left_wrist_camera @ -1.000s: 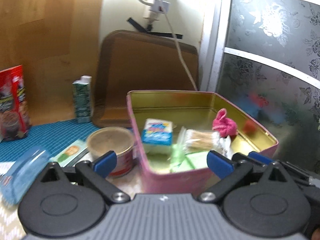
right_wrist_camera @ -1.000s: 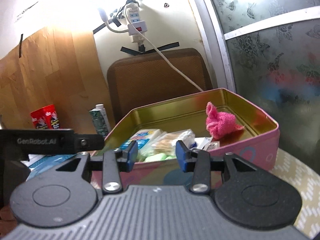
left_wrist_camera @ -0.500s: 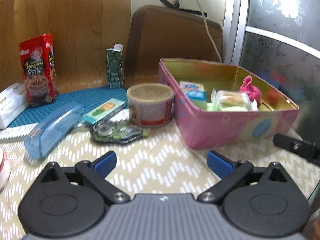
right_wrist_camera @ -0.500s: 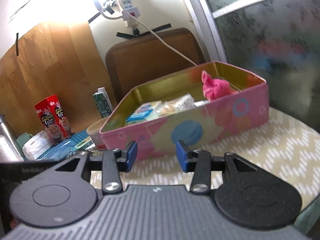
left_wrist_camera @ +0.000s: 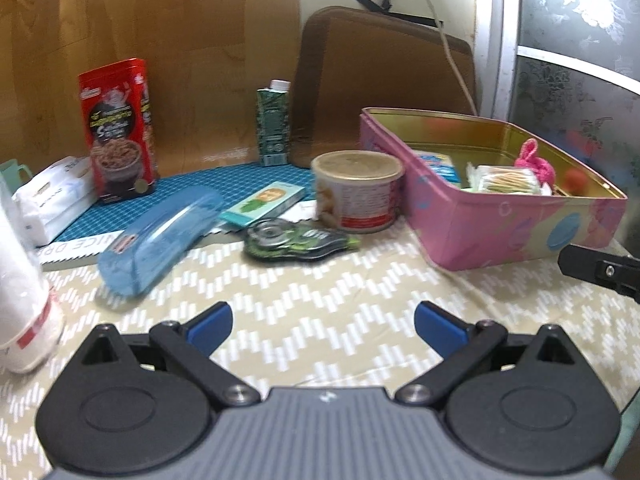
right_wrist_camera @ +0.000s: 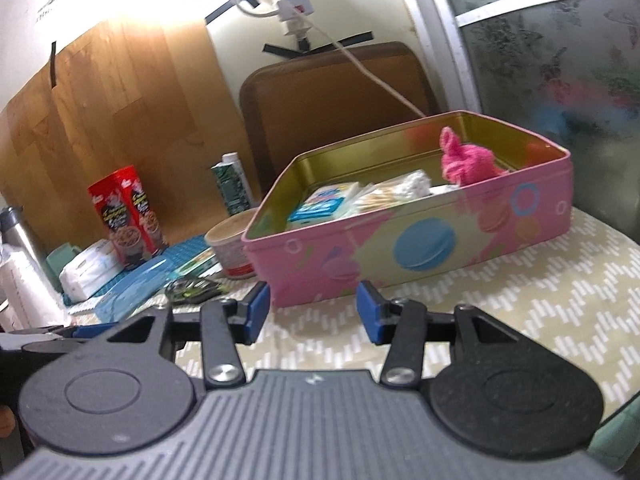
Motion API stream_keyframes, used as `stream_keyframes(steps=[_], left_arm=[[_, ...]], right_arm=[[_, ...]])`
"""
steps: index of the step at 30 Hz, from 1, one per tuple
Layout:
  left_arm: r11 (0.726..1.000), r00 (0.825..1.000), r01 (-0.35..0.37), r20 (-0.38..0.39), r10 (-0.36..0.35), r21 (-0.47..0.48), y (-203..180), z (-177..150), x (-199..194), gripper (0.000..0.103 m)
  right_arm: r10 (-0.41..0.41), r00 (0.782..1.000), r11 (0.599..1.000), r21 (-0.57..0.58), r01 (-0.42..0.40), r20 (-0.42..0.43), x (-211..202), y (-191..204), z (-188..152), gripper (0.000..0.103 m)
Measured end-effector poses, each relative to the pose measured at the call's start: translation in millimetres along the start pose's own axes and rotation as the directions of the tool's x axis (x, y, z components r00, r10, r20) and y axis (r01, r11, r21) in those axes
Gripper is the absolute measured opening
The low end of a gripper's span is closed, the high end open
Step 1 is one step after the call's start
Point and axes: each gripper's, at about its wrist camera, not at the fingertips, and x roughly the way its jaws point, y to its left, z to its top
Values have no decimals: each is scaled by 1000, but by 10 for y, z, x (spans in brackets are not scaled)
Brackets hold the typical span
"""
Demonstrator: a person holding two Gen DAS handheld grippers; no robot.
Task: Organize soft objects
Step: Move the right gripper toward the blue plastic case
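Pink cloth lies inside the tin; left gripper and right gripper hover spread, holding nothing.

Ahead of the right tongs, the pink tin's near wall hides the lower parts of its contents. White cup, left of the left tongs, is cut off by the frame edge. Carton print is illegible.

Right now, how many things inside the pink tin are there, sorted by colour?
Pink: 1, soft cloth
Blue and white: 1, packet
Clear: 1, cotton swab bag
Total: 3 visible; the tin wall hides the rest.
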Motion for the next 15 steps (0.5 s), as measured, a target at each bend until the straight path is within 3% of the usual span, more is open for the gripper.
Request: stream_keyframes(steps=[15], left_arm=[[994, 995, -98, 12, 99, -51, 649, -182, -124, 102]], right_arm=[[72, 995, 992, -97, -79, -74, 273, 516, -96, 51]])
